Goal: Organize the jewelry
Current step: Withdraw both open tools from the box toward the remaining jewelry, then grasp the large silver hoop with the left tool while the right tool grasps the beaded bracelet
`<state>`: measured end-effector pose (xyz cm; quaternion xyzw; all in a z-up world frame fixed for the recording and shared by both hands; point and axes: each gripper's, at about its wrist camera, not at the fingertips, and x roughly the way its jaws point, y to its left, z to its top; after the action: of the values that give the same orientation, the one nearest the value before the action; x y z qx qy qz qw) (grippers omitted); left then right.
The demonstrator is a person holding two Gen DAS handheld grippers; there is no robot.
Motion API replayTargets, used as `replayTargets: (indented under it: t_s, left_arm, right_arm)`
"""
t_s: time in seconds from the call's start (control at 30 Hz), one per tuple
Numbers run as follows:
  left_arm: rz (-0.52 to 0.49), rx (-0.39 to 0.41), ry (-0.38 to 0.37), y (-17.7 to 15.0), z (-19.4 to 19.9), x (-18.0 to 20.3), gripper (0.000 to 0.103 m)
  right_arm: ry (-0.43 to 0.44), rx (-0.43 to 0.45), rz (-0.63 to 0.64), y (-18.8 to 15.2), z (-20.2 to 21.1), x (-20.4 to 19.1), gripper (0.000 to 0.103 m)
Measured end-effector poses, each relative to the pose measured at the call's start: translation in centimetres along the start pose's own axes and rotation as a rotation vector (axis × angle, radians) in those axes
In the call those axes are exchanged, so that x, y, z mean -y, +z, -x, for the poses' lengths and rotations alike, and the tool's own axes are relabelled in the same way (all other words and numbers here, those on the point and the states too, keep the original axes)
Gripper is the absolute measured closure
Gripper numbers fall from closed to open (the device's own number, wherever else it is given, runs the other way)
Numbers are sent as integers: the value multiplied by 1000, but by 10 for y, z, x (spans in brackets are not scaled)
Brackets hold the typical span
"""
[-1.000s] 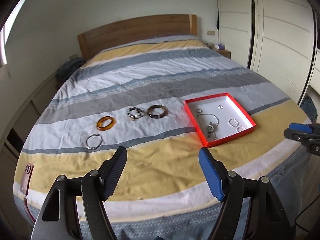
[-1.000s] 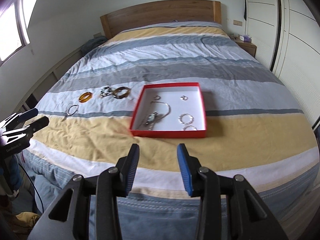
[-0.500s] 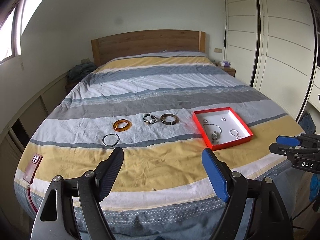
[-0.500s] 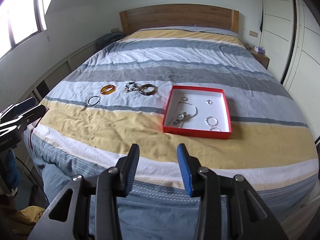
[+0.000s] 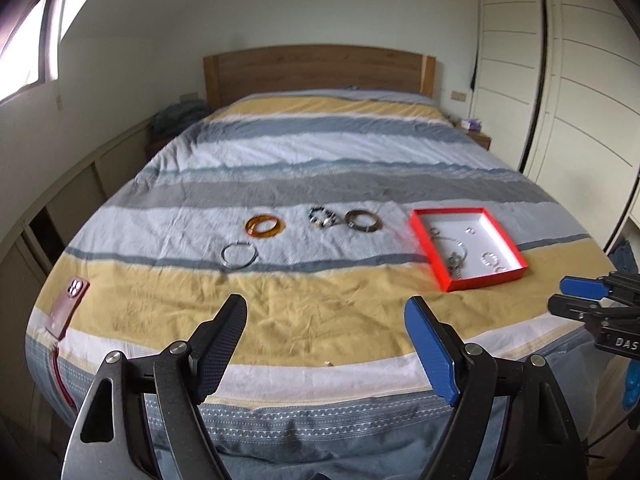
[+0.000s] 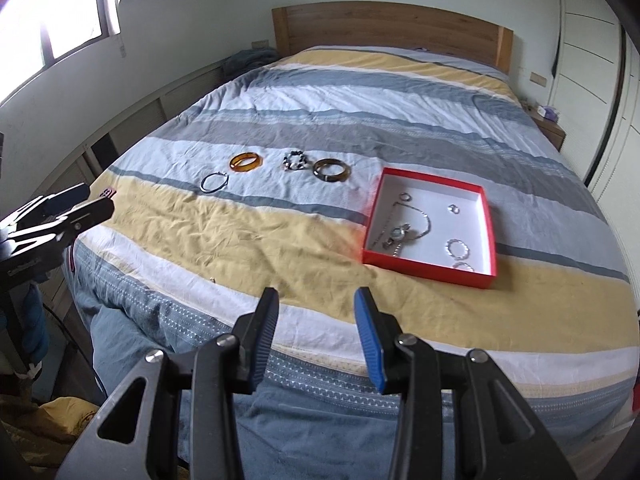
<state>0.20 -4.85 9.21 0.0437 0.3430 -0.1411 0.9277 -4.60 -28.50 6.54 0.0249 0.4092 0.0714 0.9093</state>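
The left gripper [image 5: 326, 320] is held above the near edge of the bed, its 2 fingers spread wide with nothing between them. The right gripper [image 6: 316, 312] is likewise held over the near edge, its fingers parted by a narrower gap and empty.

Beyond them, a striped yellow, grey, blue and white duvet [image 5: 320, 184] is spread over the bed. On a pale stripe, 4 bracelets are laid out well apart from both grippers: a thin silver wire bangle [image 5: 239, 255] nearest and furthest left, a translucent amber bangle [image 5: 265, 226] just beyond it, a black-and-white beaded bracelet [image 5: 322, 217] further right, and a dark brown bangle [image 5: 363, 221] beside that. To the right of the row, a shallow red cardboard tray with a white inside [image 6: 489, 216] is seen, in which a silver chain with a watch-like piece [image 6: 404, 232] and several small silver rings are lying. A dark red phone [image 5: 67, 307] is lying at the left edge of the bed. A wooden headboard [image 5: 316, 68] stands at the far end.
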Motion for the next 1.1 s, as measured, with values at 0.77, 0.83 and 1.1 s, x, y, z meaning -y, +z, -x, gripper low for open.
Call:
replayTargets:
  t_s: [0.77,0.83,1.1]
  left_arm:
    - [162,-238,193,25,-197,-155,23]
    - [175,-257,189,30,-224,-167,25]
    - [202,-332,139,38,-312,-199,43]
  right_arm:
    - [200,-159,45,116,-220,-26,65]
    - [215,-158,49,135,-247,-32,65]
    - [234,-128,40,194,-333,-47,65]
